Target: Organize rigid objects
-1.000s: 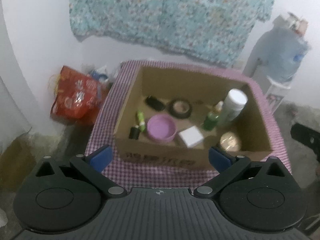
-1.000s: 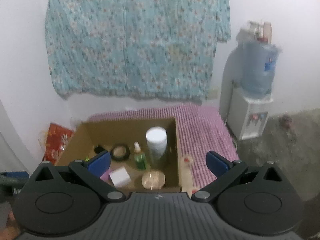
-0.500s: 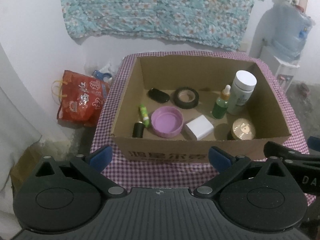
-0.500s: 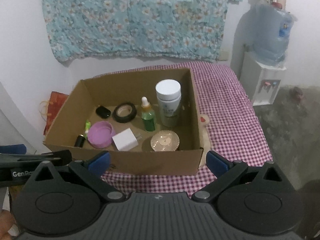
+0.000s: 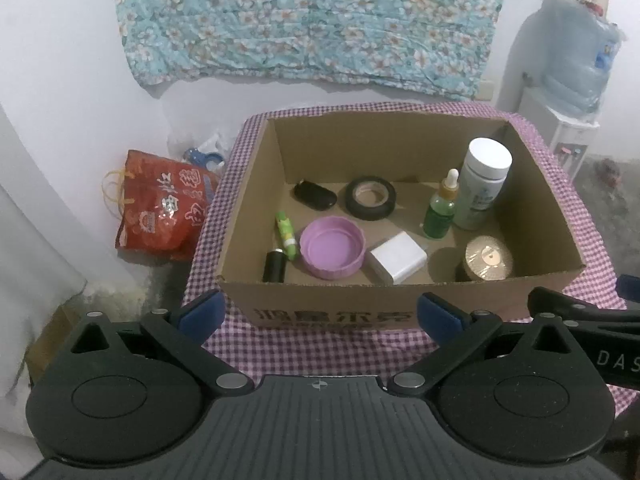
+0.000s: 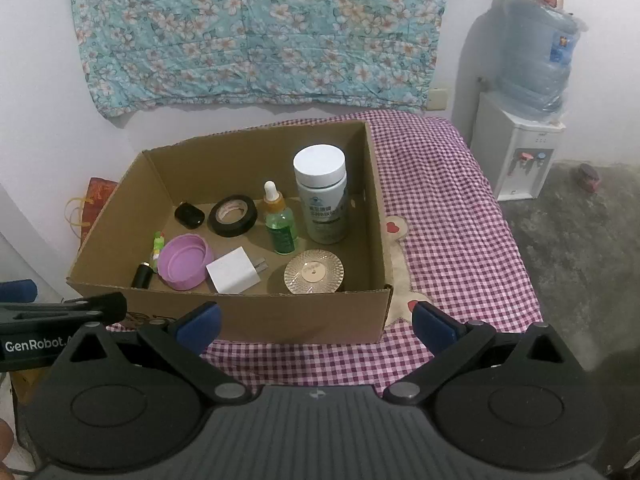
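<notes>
both tongs spread empty, cardboard box of small items ahead

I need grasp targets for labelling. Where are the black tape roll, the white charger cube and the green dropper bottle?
black tape roll (image 5: 370, 197), left wrist view, on its rim.
white charger cube (image 6: 232, 270), right wrist view, on its top face.
green dropper bottle (image 6: 281, 228), right wrist view, on its green body.
</notes>
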`<state>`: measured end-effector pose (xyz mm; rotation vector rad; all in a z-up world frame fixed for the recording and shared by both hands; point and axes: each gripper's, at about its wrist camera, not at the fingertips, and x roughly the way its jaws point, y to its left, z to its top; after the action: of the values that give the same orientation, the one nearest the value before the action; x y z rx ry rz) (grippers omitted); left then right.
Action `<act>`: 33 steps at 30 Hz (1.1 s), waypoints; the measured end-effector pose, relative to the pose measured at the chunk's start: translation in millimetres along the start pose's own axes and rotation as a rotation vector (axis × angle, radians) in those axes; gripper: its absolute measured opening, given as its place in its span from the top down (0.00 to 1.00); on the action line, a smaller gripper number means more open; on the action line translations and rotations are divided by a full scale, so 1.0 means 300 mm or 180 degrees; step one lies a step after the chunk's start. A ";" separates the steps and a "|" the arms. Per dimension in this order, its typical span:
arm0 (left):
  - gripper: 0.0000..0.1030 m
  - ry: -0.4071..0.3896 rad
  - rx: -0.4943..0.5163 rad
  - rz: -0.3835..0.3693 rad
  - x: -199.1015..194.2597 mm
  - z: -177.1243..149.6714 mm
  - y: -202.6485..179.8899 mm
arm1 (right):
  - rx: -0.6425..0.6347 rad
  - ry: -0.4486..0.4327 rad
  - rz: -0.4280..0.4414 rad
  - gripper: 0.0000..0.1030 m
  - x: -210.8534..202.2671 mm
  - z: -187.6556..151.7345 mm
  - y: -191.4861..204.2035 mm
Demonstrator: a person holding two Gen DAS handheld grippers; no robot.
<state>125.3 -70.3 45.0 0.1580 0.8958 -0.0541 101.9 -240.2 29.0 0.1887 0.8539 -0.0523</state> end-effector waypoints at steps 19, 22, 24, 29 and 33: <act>0.01 0.0010 0.0015 0.0010 0.000 0.000 0.003 | -0.0007 0.0007 -0.0007 0.00 0.013 0.000 -0.015; 0.01 0.0002 0.0030 0.0011 -0.001 0.002 0.005 | -0.0009 0.0006 -0.0005 0.00 0.013 -0.001 -0.016; 0.01 -0.0004 0.0040 0.0015 -0.001 0.003 0.006 | -0.0009 0.0003 -0.0011 0.00 0.011 0.001 -0.013; 0.01 -0.0015 0.0051 0.0014 -0.001 0.005 0.008 | -0.0008 -0.0009 -0.0013 0.00 0.008 0.005 -0.017; 0.01 -0.0018 0.0053 0.0015 -0.004 0.005 0.006 | -0.0009 -0.0015 -0.0014 0.00 0.005 0.005 -0.019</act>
<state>125.9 -68.7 47.3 0.1754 0.8895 -0.0577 103.2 -246.0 27.9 0.1839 0.8498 -0.0556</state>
